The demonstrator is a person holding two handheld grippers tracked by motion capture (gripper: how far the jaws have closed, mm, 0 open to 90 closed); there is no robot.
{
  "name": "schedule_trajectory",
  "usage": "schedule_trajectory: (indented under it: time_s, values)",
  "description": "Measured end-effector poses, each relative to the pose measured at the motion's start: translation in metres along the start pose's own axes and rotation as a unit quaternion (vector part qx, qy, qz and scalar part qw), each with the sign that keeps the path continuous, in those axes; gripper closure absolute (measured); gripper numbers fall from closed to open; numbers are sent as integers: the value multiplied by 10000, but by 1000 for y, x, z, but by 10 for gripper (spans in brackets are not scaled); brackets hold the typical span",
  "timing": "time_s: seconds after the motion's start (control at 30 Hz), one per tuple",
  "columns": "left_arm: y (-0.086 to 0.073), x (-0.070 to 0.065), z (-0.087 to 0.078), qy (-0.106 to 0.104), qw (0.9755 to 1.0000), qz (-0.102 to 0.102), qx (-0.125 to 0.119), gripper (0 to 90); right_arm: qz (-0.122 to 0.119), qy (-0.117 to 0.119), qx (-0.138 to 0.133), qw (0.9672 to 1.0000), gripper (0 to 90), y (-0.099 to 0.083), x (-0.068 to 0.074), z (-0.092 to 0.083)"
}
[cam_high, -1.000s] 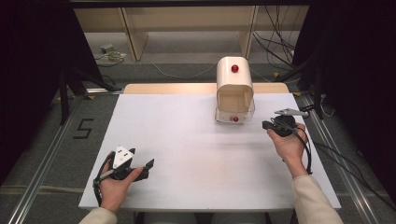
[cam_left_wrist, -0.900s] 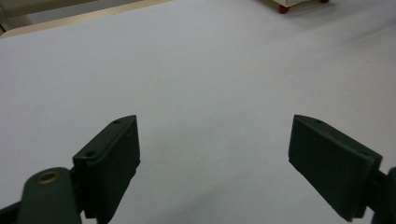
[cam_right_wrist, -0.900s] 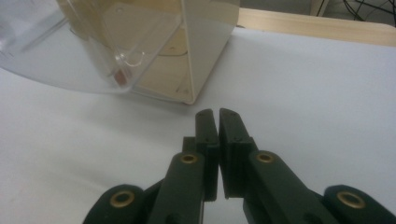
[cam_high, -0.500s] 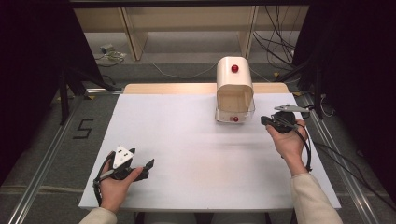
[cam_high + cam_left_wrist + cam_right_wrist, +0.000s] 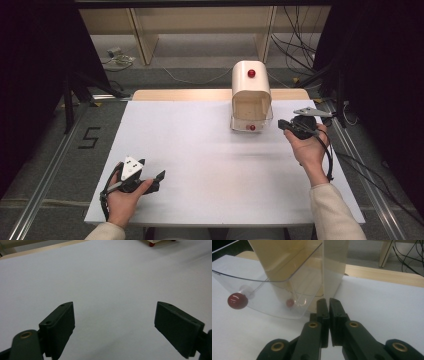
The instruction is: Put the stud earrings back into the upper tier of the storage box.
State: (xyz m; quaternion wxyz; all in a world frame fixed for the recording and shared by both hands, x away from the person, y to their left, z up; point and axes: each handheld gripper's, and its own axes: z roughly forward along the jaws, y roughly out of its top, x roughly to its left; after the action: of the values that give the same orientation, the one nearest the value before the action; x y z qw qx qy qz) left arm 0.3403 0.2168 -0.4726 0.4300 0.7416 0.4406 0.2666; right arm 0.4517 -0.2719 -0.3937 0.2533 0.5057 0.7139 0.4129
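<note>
A cream box (image 5: 251, 92) with a red knob on top stands at the back of the white table, right of centre. Its clear front flap (image 5: 274, 295) tilts outward and carries a red knob (image 5: 237, 300), the same knob (image 5: 251, 127) that sits low on the box's front. My right gripper (image 5: 283, 125) is just right of the box's base and points at it. Its jaws are shut with nothing between them, and the tips (image 5: 328, 302) are close to the box's lower corner. My left gripper (image 5: 158, 180) rests near the front left, open (image 5: 115, 322) over bare table.
The white sheet (image 5: 200, 150) covers the table, with a wooden edge (image 5: 180, 95) along the back. Cables (image 5: 300, 35) lie on the floor behind, and metal rails (image 5: 45, 185) run along both sides. A wooden shelf frame (image 5: 200, 20) stands beyond the table.
My right gripper has edged a little farther from the person, staying beside the box with its jaws shut. The left gripper has not moved.
</note>
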Motion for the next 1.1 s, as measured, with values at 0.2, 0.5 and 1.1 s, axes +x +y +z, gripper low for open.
schedule_trajectory:
  time_s: [0.2,0.5,1.1]
  values:
    - [0,0,0,5,10000,-4,0,162,-1,3,-57,10000,877,4,1,-2]
    - [0,0,0,19,10000,-3,-1,162,-13,3,-138,9999,877,9,1,-5]
    - [0,0,0,13,10000,-3,2,162,-142,12,-230,9996,876,27,8,-9]
